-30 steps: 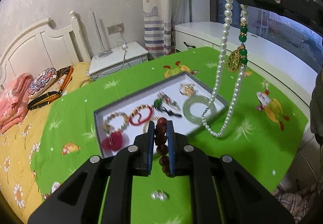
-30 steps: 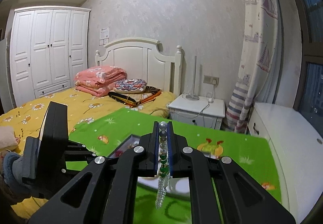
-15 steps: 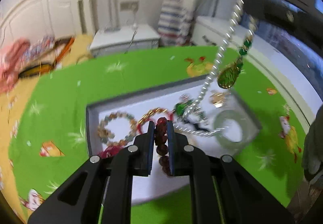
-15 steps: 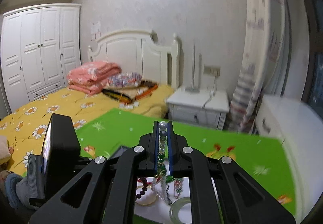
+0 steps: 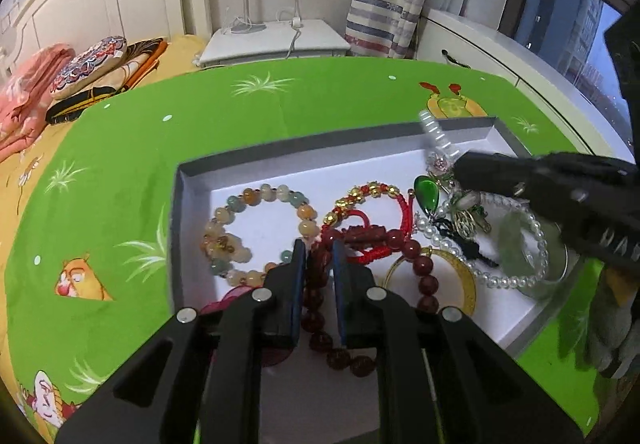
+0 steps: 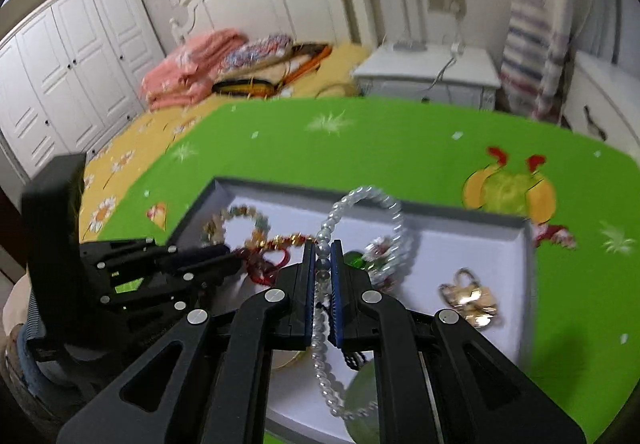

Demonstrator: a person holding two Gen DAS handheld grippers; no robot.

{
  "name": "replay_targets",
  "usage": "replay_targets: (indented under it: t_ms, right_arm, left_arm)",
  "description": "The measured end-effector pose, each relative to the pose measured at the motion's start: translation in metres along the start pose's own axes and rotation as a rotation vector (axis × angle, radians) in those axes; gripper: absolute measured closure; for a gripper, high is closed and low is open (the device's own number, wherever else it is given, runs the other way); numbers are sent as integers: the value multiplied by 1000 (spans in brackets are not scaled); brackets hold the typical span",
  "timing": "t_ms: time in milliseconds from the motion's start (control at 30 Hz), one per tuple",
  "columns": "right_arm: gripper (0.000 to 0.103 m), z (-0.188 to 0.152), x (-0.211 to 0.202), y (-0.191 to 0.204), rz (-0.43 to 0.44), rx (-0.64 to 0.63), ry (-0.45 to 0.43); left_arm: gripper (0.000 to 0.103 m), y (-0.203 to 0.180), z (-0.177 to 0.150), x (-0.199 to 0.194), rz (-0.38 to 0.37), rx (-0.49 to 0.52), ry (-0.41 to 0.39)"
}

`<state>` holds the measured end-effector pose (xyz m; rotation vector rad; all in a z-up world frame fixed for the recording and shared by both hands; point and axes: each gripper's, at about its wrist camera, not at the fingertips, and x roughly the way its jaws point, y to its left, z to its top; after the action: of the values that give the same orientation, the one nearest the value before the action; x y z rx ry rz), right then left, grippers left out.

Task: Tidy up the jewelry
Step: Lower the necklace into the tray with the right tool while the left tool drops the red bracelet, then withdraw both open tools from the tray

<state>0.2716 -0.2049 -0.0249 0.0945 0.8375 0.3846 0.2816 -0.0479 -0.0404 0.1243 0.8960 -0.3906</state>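
From the left wrist view, the left gripper (image 5: 318,258) hangs low over a shallow grey tray (image 5: 182,203) with a white floor, which sits on a surface covered by a bright green cartoon-print cloth (image 5: 120,147). A dark red bead bracelet (image 5: 416,264) runs between its jaws, which are just easing apart, the beads trailing down onto the tray floor on both sides. Beside it in the tray lie a pastel bead bracelet (image 5: 256,228), a red cord bracelet with gold beads (image 5: 372,199), a green teardrop pendant (image 5: 425,195) and a pale jade bangle (image 5: 520,248). The right gripper (image 5: 464,165) reaches in from the right edge, with a pearl necklace (image 5: 516,276) draped across the bangle below it and a short run of pearls rising past its tip. From the right wrist view, which is motion-blurred, the right gripper (image 6: 323,256) has its jaws clenched on the pearl necklace (image 6: 368,195); one loop arches up ahead of the tips over the tray (image 6: 524,244), and another strand hangs down beneath them. A gold ornament (image 6: 470,300) lies alone on the right of the tray. The left gripper (image 6: 216,254) is visible at the left, its tips down among the red and gold pieces.
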Motion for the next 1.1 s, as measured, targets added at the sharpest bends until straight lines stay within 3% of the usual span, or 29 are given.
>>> replay_targets:
  t_ms: [33, 133, 200, 233, 267, 300, 367, 633, 833, 1100]
  right_arm:
    - [94, -1, 5, 2, 3, -2, 11]
    - [94, -4, 17, 9, 15, -3, 38]
    - [93, -2, 23, 8, 31, 21, 55]
    - [91, -2, 25, 7, 49, 39, 60]
    - [89, -1, 24, 2, 85, 75, 67]
    - [80, -1, 22, -2, 104, 99, 67]
    - [47, -2, 11, -8, 124, 136, 42]
    - [45, -14, -53, -14, 87, 122, -73]
    - [45, -43, -107, -9, -2, 80, -170]
    - [45, -112, -134, 19, -20, 53, -177]
  left_arm:
    - [84, -2, 0, 1, 2, 2, -2]
    - [57, -8, -2, 2, -2, 22, -13]
    - [23, -12, -4, -4, 37, 38, -37]
    - [20, -14, -5, -11, 49, 48, -66]
    - [19, -16, -7, -16, 53, 57, -80]
    - [19, -17, -8, -21, 55, 68, -85]
    - [18, -18, -11, -31, 53, 75, -99]
    - [12, -5, -26, -73, 63, 13, -149]
    - [5, 5, -60, -118, 140, -21, -209]
    - [5, 16, -121, -139, 195, -9, -139]
